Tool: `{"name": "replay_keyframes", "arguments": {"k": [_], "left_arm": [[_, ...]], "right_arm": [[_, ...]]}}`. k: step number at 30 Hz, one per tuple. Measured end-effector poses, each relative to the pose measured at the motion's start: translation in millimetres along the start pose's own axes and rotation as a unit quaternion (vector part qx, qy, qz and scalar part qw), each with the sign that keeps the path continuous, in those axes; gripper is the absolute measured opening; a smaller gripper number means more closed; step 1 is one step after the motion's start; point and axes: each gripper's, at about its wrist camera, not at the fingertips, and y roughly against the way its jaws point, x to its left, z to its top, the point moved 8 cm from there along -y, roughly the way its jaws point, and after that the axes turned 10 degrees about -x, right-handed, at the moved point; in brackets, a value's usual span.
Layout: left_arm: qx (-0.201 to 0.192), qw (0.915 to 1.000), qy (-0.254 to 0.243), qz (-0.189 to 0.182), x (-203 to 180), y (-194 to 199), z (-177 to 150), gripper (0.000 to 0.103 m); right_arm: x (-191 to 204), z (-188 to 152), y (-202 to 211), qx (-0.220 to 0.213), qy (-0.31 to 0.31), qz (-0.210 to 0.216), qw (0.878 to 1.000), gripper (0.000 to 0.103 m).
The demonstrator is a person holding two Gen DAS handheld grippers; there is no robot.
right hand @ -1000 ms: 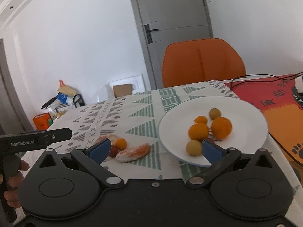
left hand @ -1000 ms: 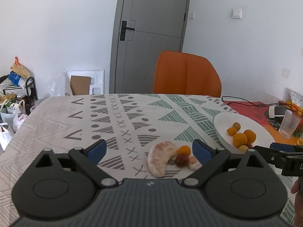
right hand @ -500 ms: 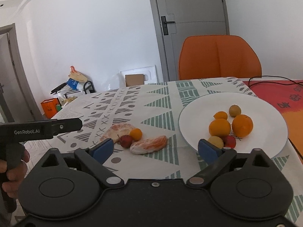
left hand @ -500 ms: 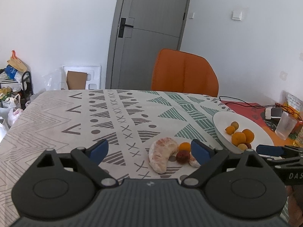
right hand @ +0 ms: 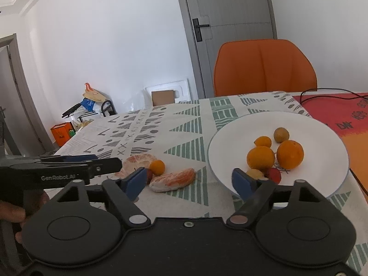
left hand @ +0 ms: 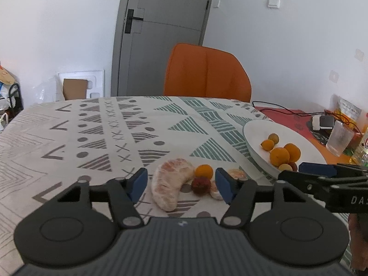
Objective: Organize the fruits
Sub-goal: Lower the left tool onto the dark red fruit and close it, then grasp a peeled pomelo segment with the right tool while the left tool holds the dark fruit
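On the patterned tablecloth lie a large peeled citrus segment [left hand: 171,187], a small orange [left hand: 203,171], a dark red fruit [left hand: 200,185] and a smaller peeled segment [right hand: 173,179]. My left gripper [left hand: 181,186] hovers just short of this cluster, framing it between its blue pads; the jaws are closing and touch nothing. My right gripper [right hand: 189,184] is closing too, with the smaller segment ahead between its pads, untouched. To the right, a white plate [right hand: 218,138] holds several oranges and small fruits.
An orange chair [left hand: 207,73] stands at the table's far side. To the right of the plate lie a red mat [right hand: 333,105] with a black cable, a clear cup [left hand: 339,139] and a charger. Bags and boxes sit on the floor at the left.
Both grippers' jaws have narrowed. The left gripper has moved forward toward the fruit cluster, which now looks larger between its pads. The right gripper has barely shifted.
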Motion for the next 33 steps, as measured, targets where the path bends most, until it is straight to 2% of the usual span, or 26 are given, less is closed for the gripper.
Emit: {"name": "replay_keyframes", "arguments": {"k": [9,11,17,20,27,33], "left_arm": [[0.026,0.9995,-0.001,-0.017,-7.8,-22.4,-6.8,0.046],[0.031,0.9993,-0.001,-0.021,-9.8,-27.1,-7.9,0.043],[0.046,0.9985,-0.008,-0.030,-18.3,-39.7,-16.4,0.038],[0.050,0.9983,-0.008,-0.031,-18.6,-42.7,-20.1,0.022],[0.030,0.9991,0.008,-0.030,-9.5,-26.5,-6.2,0.022],[0.010,0.9997,0.018,-0.013,8.5,-12.5,3.9,0.022]], "right_arm": [[-2.2,-7.9,-9.1,0.016,-0.007,0.010,1.000,0.050],[-3.2,-8.8,-9.3,0.016,-0.008,0.009,1.000,0.048],[-5.6,-6.5,-7.5,0.012,-0.011,0.011,1.000,0.047],[-4.4,-5.0,-6.9,0.010,-0.010,0.013,1.000,0.047],[9.0,-4.0,-13.7,0.014,0.003,0.027,1.000,0.047],[23.5,-8.1,-25.4,0.023,0.017,0.028,0.999,0.049]]}}
